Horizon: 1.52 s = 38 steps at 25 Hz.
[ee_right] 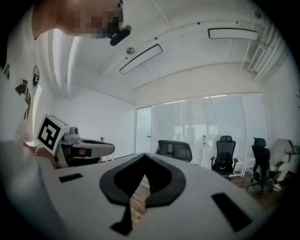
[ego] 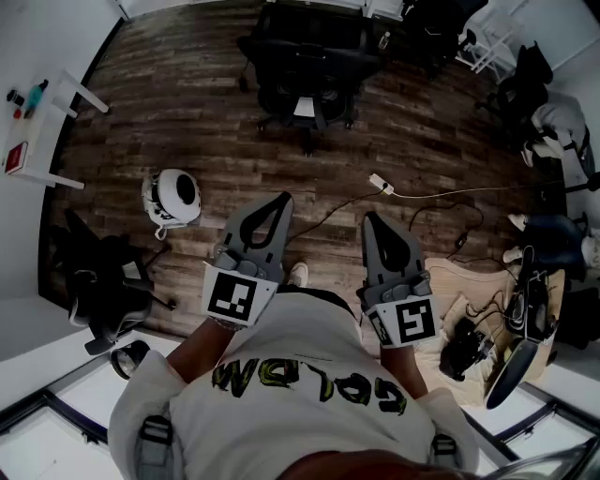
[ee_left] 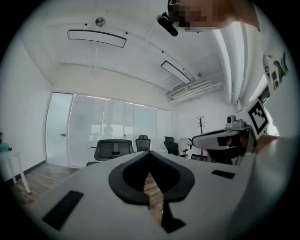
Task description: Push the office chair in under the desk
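The black office chair (ego: pixel 305 66) stands on the wooden floor at the top middle of the head view, well ahead of both grippers. A white edge (ego: pixel 382 7) behind it may be the desk. The same chair shows small and far off in the left gripper view (ee_left: pixel 112 150) and the right gripper view (ee_right: pixel 174 150). My left gripper (ego: pixel 278 202) and right gripper (ego: pixel 373 220) are held level side by side in front of the person's chest, pointing toward the chair. Both are shut, with nothing between the jaws (ee_left: pixel 149 155) (ee_right: pixel 143 158).
A white round object (ego: pixel 172 197) lies on the floor ahead to the left. Farther left are a second black chair (ego: pixel 103 281) and a white table (ego: pixel 37 141). A cable with a white plug (ego: pixel 380 183) crosses the floor. Bags and gear (ego: pixel 506 328) crowd the right side. More chairs (ee_right: pixel 224 157) line the glass wall.
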Tool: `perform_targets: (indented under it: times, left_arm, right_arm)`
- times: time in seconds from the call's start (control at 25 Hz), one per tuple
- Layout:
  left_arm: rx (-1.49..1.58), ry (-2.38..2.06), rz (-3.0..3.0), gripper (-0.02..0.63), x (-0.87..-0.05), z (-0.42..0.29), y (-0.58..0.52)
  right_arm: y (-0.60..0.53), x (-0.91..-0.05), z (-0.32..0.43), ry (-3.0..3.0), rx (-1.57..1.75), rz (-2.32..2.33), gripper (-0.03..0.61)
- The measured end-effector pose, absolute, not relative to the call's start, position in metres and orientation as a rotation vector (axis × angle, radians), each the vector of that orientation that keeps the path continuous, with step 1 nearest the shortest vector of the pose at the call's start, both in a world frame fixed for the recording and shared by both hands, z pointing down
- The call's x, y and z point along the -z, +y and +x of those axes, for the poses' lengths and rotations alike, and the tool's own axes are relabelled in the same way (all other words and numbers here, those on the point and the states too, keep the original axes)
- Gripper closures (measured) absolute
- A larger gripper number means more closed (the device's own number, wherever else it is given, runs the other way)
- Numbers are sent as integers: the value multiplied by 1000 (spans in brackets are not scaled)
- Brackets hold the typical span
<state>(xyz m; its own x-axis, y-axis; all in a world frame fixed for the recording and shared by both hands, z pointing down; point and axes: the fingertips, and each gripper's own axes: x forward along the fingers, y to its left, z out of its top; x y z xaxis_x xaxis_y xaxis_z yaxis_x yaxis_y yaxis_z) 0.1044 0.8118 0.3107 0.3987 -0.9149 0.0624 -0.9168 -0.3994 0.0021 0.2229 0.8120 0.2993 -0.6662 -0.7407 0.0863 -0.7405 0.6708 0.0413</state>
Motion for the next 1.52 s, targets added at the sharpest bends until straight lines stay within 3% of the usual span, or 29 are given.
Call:
perform_targets:
  times: [0.8,1.52]
  left_arm:
    - [-98,-1728,2573,603,-318,103,780]
    - [-118,-1717,2597,601,-321,29,627]
  right_arm:
    - [780,-307,223,-2797,-12,1227,568]
    - [629,-308,155,-2753,21,1240,568]
